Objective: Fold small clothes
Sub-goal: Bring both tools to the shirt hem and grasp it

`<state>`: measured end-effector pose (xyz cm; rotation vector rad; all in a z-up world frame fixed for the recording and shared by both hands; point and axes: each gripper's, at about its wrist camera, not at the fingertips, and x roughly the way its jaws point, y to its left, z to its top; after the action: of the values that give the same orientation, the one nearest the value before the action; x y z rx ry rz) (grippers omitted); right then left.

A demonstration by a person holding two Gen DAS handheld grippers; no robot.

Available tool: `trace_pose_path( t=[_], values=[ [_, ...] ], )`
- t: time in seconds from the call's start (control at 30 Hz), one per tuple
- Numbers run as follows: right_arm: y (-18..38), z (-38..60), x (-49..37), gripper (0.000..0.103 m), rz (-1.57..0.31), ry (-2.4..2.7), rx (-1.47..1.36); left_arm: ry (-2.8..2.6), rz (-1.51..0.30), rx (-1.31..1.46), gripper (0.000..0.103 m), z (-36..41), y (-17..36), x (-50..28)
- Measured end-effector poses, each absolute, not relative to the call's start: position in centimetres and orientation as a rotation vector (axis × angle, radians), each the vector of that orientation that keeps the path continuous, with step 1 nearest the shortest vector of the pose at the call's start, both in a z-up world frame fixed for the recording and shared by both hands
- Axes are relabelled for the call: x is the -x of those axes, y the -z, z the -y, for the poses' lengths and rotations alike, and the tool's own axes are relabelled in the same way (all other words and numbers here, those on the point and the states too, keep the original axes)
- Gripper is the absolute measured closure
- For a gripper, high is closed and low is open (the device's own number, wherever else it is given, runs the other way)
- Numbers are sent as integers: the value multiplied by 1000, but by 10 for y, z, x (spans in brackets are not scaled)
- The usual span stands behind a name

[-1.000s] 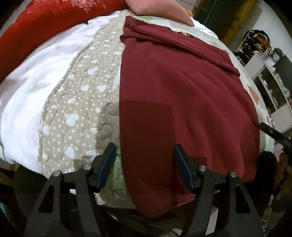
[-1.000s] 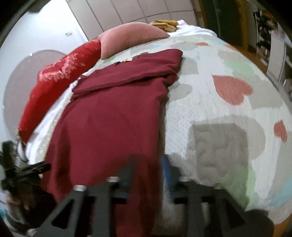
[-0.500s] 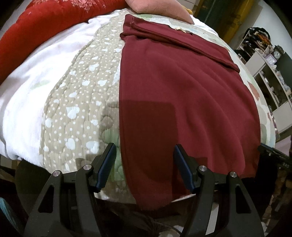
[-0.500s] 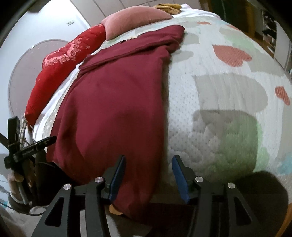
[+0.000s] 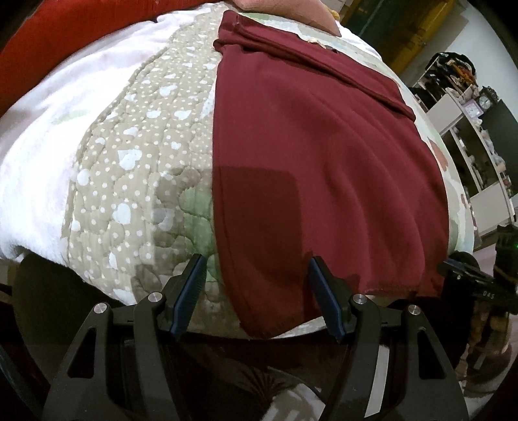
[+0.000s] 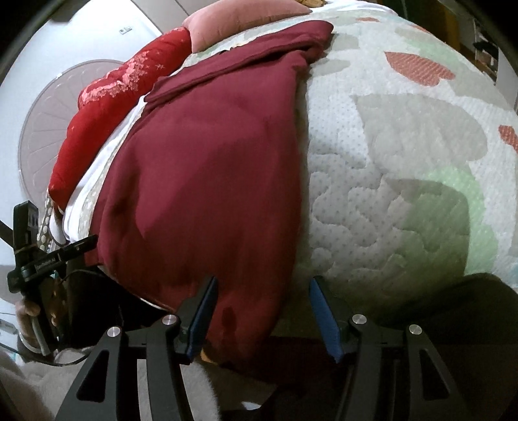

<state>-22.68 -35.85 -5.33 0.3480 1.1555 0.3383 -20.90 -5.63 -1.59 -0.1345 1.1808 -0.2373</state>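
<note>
A dark red garment (image 5: 317,155) lies flat on the bed, its far end folded over into a band. In the left wrist view my left gripper (image 5: 256,262) hangs open over the near left corner of the hem; that corner lies between the jaws, untouched by the pads. My right gripper (image 6: 264,281) stands over the near right corner (image 6: 246,311), its jaws opening, with cloth between them but not pinched. Each gripper also shows at the edge of the other's view: the right gripper (image 5: 469,278) and the left gripper (image 6: 48,256), with a hand on it.
The garment rests on a quilted bedspread (image 6: 404,162) with heart patches, beside a beige dotted quilt (image 5: 136,162) and a white blanket (image 5: 48,129). A red pillow (image 6: 113,107) and a pink pillow (image 6: 239,22) lie at the far end. Shelves (image 5: 469,129) stand to the right.
My right gripper has come down and nearer to the garment's near right corner, and its jaws have widened. The left gripper has barely shifted and stays equally open.
</note>
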Motion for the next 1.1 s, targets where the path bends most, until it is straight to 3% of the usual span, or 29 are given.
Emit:
trace_pose_path(
  t=[0.1, 0.2, 0.27, 0.67, 0.73, 0.83, 0.9, 1.03, 1.1],
  values=[
    [55, 361, 225, 45, -1157, -346, -369, 234, -1191, 123, 36, 58, 19, 207],
    [56, 363, 225, 44, -1162, -354, -392, 250, -1192, 140, 25, 60, 20, 205],
    [57, 363, 226, 44, -1168, -362, -387, 255, -1195, 137, 23, 62, 22, 205],
    [71, 358, 227, 44, -1217, -428, -487, 287, -1216, 92, 22, 67, 25, 203],
    [76, 354, 226, 50, -1233, -468, -531, 296, -1215, 80, 23, 68, 25, 204],
    [78, 346, 226, 70, -1230, -483, -506, 280, -1209, 62, 41, 67, 24, 205],
    [71, 341, 227, 83, -1203, -495, -468, 275, -1204, 77, 60, 63, 22, 205],
    [46, 335, 227, 88, -1129, -536, -416, 289, -1194, 112, 90, 54, 14, 206],
    [33, 332, 227, 88, -1092, -550, -387, 310, -1186, 125, 94, 54, 7, 207]
  ],
)
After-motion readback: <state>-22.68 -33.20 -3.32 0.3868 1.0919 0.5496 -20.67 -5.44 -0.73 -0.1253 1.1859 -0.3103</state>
